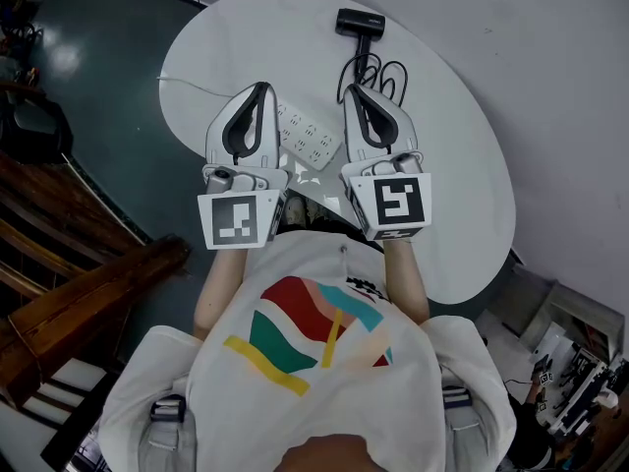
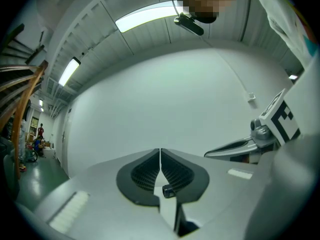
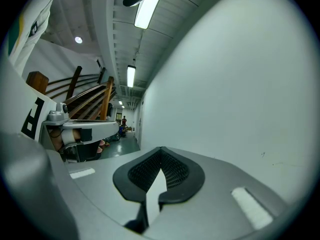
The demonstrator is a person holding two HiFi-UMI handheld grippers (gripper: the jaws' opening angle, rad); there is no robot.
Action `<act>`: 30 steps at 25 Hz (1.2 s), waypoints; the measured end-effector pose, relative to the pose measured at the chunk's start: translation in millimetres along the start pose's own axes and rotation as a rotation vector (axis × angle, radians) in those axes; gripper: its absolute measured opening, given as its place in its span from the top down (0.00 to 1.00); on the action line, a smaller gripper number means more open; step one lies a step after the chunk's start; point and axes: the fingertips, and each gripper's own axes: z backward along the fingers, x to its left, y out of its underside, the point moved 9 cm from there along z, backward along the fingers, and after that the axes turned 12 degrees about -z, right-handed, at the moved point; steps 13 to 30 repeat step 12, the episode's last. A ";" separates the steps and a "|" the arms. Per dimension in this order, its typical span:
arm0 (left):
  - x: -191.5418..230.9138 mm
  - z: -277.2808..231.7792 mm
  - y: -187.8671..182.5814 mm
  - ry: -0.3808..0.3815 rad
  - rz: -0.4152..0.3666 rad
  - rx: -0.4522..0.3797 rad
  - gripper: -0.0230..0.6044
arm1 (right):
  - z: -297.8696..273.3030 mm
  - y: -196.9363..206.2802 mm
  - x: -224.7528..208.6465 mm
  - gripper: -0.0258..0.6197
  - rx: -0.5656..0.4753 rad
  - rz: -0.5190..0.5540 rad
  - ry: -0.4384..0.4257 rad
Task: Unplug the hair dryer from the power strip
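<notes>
Tongs L (image 2: 160,152) & tongs R (image 3: 161,150) closed, empty.

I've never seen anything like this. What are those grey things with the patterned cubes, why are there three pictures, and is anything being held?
There is no robot here. A person holds a tool in each hand, and each tool has two jaws that pinch like tongs. The patterned cubes are part of the tools. The top-down picture comes from a camera on the person's head. It shows the left gripper and the right gripper held out side by side above a white table. The other two pictures come from a camera riding on each gripper, looking along its jaws. On the table lie a white power strip, a black hair dryer and its coiled cord. Both pairs of jaws are closed with nothing between them, so nothing is held.
</notes>
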 end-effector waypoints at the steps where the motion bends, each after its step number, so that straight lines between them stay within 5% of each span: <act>1: -0.1 0.3 0.5 -0.001 0.000 0.002 0.96 | 0.2 0.5 -0.4 0.94 -0.001 0.001 0.000; 30: -2.4 4.1 -2.3 0.014 0.012 0.002 0.96 | 6.6 5.5 -1.3 0.94 0.027 0.007 0.007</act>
